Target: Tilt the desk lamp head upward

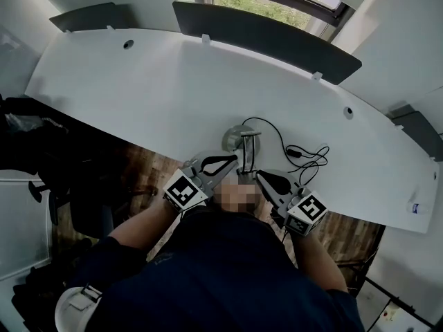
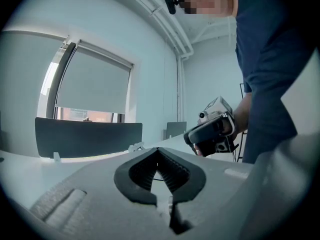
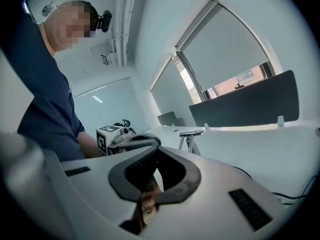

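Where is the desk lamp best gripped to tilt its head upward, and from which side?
Probably the thin, flat lamp head, which lies about level: pinch it with one pad above and one below. Come from the near edge of the desk, where the right gripper is close. Open its shut jaws first.

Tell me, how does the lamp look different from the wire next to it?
The lamp is silvery grey, while the wire is black. The lamp stands up from a round base, but the wire lies flat in loose loops. The lamp has straight bars, and the wire is thin and curvy. Both sit on the white desk, near its front edge.
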`<state>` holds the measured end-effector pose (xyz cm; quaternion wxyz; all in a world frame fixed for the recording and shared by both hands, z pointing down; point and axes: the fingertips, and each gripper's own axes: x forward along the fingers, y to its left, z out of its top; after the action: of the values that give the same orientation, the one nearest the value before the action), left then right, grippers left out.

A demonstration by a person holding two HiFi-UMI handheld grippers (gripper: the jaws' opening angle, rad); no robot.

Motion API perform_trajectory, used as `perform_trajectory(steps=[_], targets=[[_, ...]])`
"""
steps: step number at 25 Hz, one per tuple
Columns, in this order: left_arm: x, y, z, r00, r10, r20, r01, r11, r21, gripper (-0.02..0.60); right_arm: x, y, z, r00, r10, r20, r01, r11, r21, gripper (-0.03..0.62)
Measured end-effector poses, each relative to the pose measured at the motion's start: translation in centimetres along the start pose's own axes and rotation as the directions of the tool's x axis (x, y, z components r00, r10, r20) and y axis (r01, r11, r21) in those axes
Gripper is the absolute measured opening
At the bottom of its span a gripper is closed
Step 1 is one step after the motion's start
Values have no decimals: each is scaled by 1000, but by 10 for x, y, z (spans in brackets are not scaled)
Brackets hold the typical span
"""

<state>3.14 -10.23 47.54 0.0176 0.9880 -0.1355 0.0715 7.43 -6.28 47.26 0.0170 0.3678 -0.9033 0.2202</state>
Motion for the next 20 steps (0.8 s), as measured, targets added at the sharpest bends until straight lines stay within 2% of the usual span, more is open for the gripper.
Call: perform_trajectory(steps=[13,16,20], targets=[[29,31,-54,989,14,-147,-2,997,82,11,16,-32,-14,998,-6,-56,6,1000,9,11],[39,35,-70,987,1,-158,13,996,91,61,19,-42,-16,997,-18,-78,18,1000,4,11],[45,44,-71,981,15,-191,4,995,101,103,24,-52,-22,994,-26,-106,26,1000,2,18]])
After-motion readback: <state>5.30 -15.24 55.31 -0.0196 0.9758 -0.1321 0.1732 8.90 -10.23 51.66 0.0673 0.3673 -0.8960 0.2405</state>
